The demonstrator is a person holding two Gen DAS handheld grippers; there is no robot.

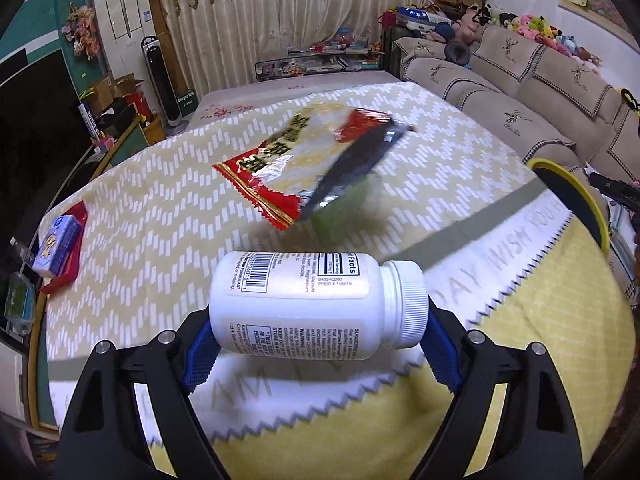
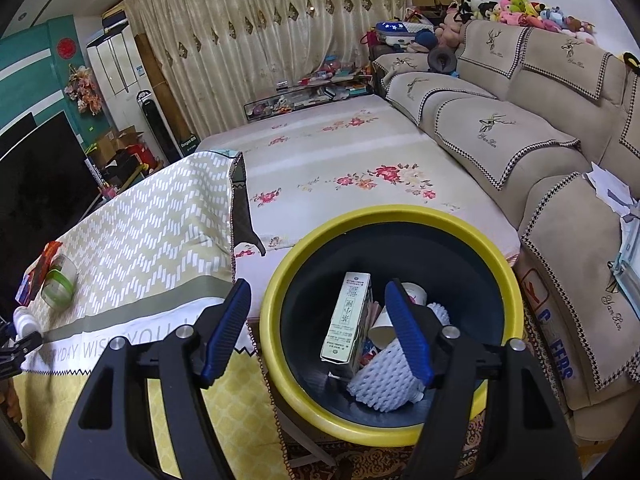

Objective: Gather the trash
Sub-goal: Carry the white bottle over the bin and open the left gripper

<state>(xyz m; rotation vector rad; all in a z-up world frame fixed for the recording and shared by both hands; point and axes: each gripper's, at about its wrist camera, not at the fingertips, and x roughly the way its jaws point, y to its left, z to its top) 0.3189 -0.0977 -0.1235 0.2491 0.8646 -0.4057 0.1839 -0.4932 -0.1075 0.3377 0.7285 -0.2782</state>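
A white pill bottle (image 1: 304, 300) with a ribbed cap lies crosswise in my left gripper (image 1: 320, 320), one blue pad on its base and the other on its cap, held above the patterned tablecloth (image 1: 160, 208). Beyond it lie a red and white snack wrapper (image 1: 296, 160) and a green-banded cup (image 1: 348, 200) partly under it. My right gripper (image 2: 318, 292) hangs open over the yellow-rimmed bin (image 2: 384, 214), nothing between its fingers. In the bin are a carton (image 2: 348, 320), a paper cup (image 2: 380, 326) and white foam netting (image 2: 384, 376).
A blue tissue pack (image 1: 60, 248) on a red sheet lies at the table's left edge. The bin's rim (image 1: 576, 184) shows right of the table in the left wrist view. A beige sofa (image 2: 520, 140) runs along the right, a flowered mat (image 2: 340, 160) behind the bin.
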